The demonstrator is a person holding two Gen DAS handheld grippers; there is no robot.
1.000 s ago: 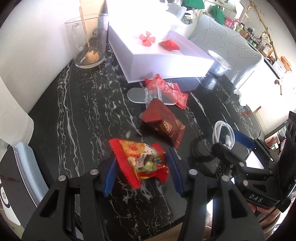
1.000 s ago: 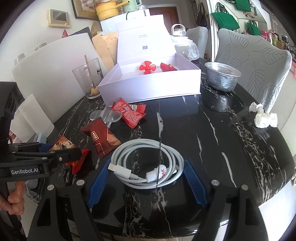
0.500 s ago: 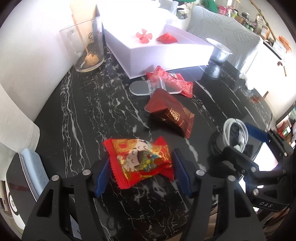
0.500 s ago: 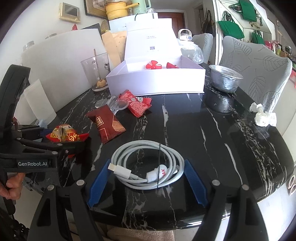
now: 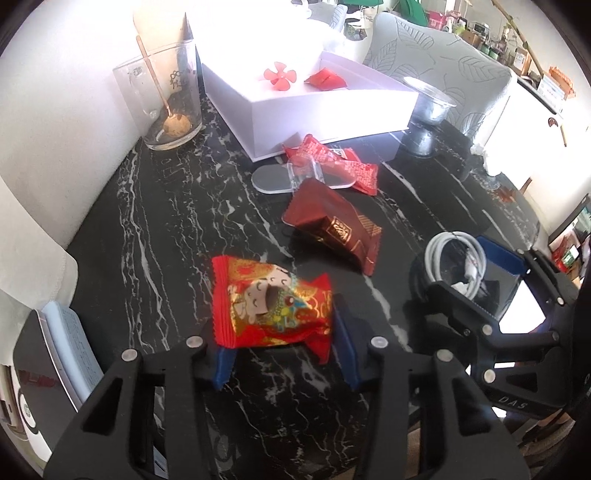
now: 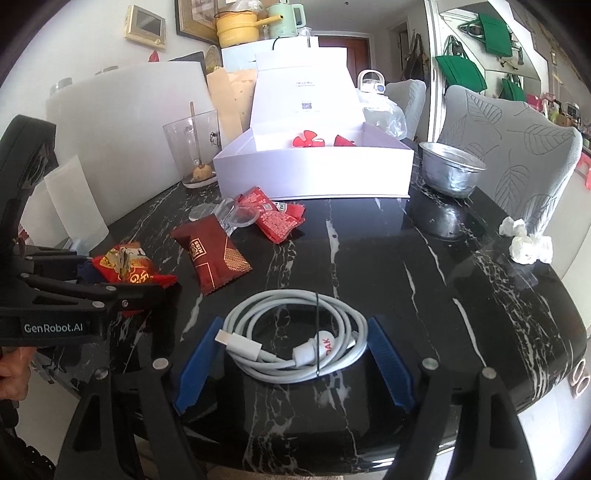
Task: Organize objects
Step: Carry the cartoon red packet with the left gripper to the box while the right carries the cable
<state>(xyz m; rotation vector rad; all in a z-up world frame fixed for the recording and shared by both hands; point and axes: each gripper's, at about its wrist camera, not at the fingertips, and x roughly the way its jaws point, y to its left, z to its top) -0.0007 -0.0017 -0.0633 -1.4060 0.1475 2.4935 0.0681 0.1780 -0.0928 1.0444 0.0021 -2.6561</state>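
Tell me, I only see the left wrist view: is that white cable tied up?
Observer: Yes, a thin black tie crosses the coiled cable.
Operator: Any writing on it?
Observer: Red letters on a white tab near the tie.
Operator: What's behind the box?
Observer: A yellow pot, beyond the raised lid of the box.
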